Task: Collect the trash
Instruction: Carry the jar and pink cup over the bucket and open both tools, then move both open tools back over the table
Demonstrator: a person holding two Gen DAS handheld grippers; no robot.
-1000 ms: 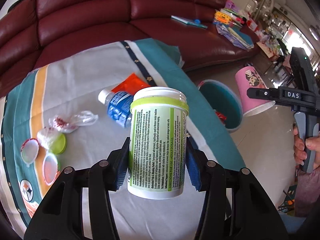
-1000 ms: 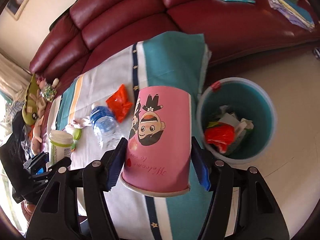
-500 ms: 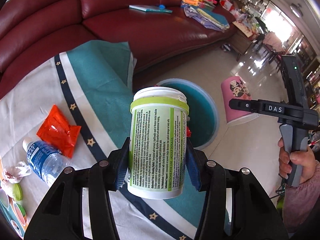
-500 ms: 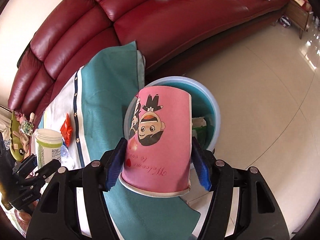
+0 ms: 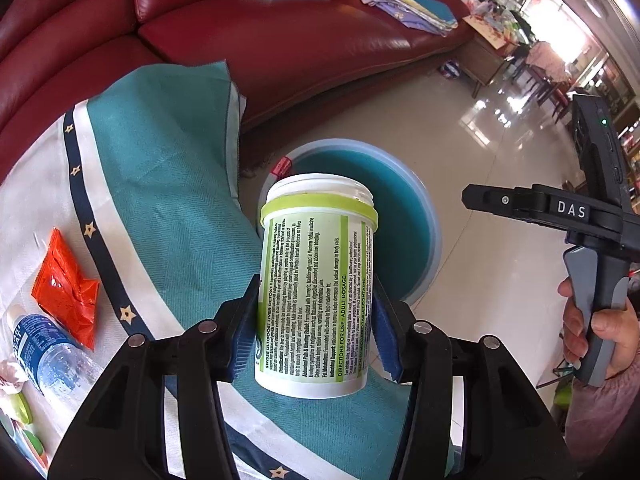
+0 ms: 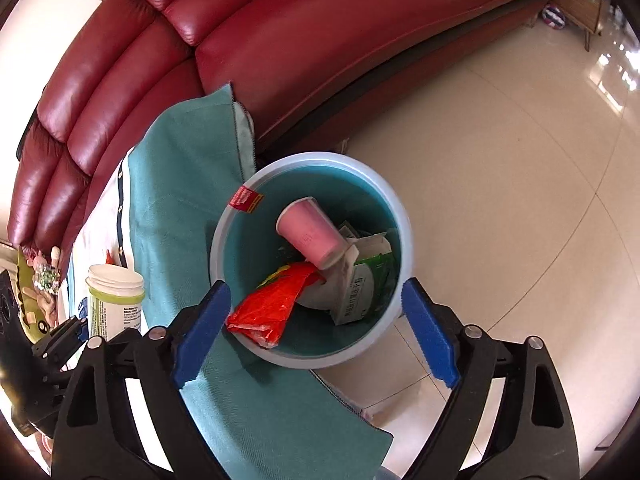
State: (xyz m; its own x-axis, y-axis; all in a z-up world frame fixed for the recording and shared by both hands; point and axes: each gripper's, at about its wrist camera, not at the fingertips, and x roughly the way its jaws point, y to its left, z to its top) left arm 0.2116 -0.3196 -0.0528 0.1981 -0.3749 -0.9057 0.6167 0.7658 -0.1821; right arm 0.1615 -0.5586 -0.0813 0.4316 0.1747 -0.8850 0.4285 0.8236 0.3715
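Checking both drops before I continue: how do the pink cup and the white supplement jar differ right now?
The pink cup lies tilted inside the teal bin, free of any grip; the white supplement jar stands upright, clamped in the left gripper, outside the bin. The right gripper is open. Both are lidless containers.

left wrist: looks forward and down, close over the tablecloth (image 5: 168,216) edge toward the bin (image 5: 430,236) | right wrist: seems almost straight above the bin (image 6: 402,216), near | shared: bin, tablecloth (image 6: 172,208), sofa (image 5: 280,40), white jar (image 6: 114,296)
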